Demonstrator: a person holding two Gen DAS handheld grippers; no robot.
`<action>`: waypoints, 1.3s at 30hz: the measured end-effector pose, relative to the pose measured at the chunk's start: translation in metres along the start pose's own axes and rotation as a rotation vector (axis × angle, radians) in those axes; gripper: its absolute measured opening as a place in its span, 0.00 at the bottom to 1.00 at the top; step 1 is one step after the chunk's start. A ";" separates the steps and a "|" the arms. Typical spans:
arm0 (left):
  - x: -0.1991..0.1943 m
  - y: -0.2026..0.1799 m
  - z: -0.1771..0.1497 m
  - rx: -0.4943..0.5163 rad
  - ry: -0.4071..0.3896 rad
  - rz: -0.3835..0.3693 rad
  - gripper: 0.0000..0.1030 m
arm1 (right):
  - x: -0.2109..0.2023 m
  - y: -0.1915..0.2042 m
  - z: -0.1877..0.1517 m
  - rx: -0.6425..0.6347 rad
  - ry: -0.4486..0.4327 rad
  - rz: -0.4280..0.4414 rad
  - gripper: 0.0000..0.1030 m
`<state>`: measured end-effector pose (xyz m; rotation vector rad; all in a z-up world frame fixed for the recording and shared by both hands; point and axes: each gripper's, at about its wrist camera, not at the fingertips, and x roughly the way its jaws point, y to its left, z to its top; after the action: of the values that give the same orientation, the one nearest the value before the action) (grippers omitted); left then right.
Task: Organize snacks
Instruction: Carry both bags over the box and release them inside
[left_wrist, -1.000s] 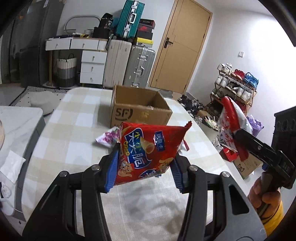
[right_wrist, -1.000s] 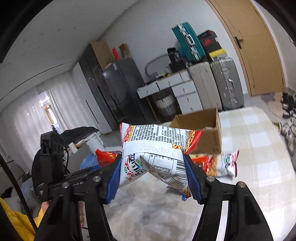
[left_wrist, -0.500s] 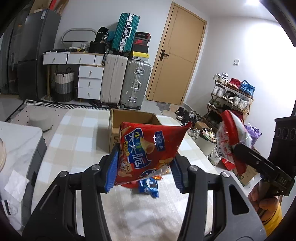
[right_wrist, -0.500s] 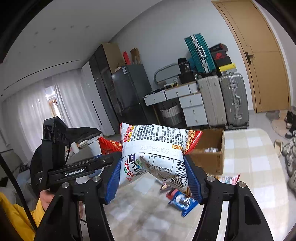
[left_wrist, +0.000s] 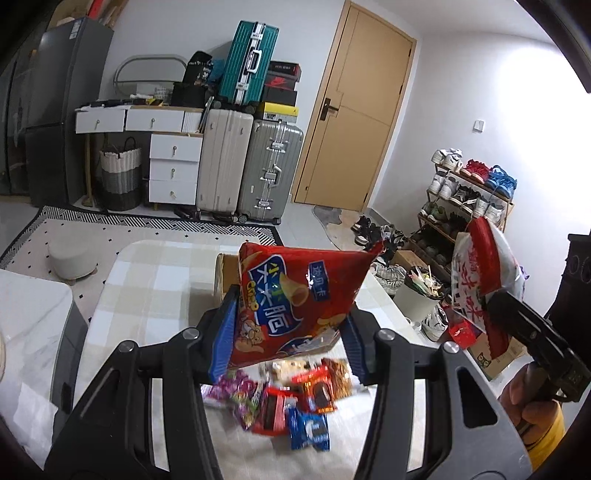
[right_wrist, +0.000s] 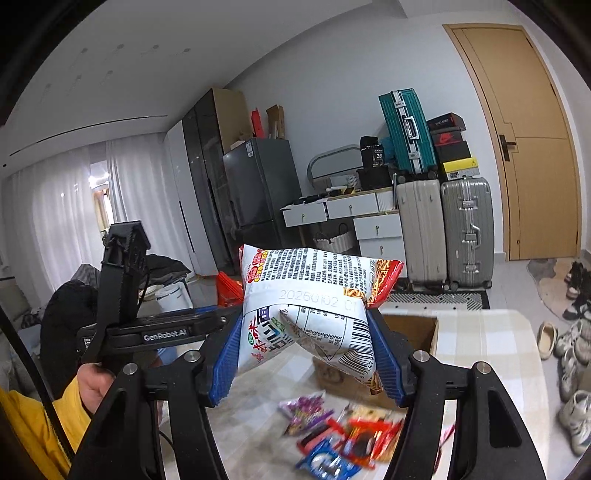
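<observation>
My left gripper (left_wrist: 288, 332) is shut on a red chip bag (left_wrist: 295, 299) with blue lettering, held high above the table. My right gripper (right_wrist: 304, 360) is shut on a white and red snack bag (right_wrist: 310, 310) with its printed back toward the camera. That same bag (left_wrist: 480, 273) and the right gripper's body show at the right of the left wrist view. A cardboard box (right_wrist: 413, 326) stands open on the checked table (left_wrist: 147, 280), mostly hidden behind both bags. Several small snack packets (left_wrist: 291, 398) lie loose on the table below the grippers, also blurred in the right wrist view (right_wrist: 332, 439).
Suitcases (left_wrist: 251, 170) and white drawers (left_wrist: 173, 166) stand against the far wall beside a wooden door (left_wrist: 354, 122). A shoe rack (left_wrist: 469, 195) and a white bin (left_wrist: 417, 295) are right of the table. A person's hand in a yellow sleeve (right_wrist: 44, 417) holds the left gripper.
Both grippers have risen with their bags, so the table and box have dropped lower in view. The loose packets now show beneath the bags. The right gripper has rolled a little.
</observation>
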<state>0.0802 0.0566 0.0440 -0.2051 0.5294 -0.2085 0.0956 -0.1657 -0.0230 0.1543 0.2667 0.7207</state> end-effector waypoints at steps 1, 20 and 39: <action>0.008 -0.001 0.006 0.007 0.010 -0.002 0.46 | 0.007 -0.005 0.005 -0.001 0.003 0.001 0.63; 0.269 0.025 0.061 -0.010 0.295 0.050 0.46 | 0.176 -0.135 0.017 0.170 0.220 -0.072 0.63; 0.377 0.066 0.019 -0.048 0.448 0.094 0.46 | 0.253 -0.168 -0.029 0.191 0.373 -0.080 0.63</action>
<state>0.4173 0.0290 -0.1356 -0.1794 0.9879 -0.1493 0.3748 -0.1197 -0.1368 0.1891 0.6951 0.6404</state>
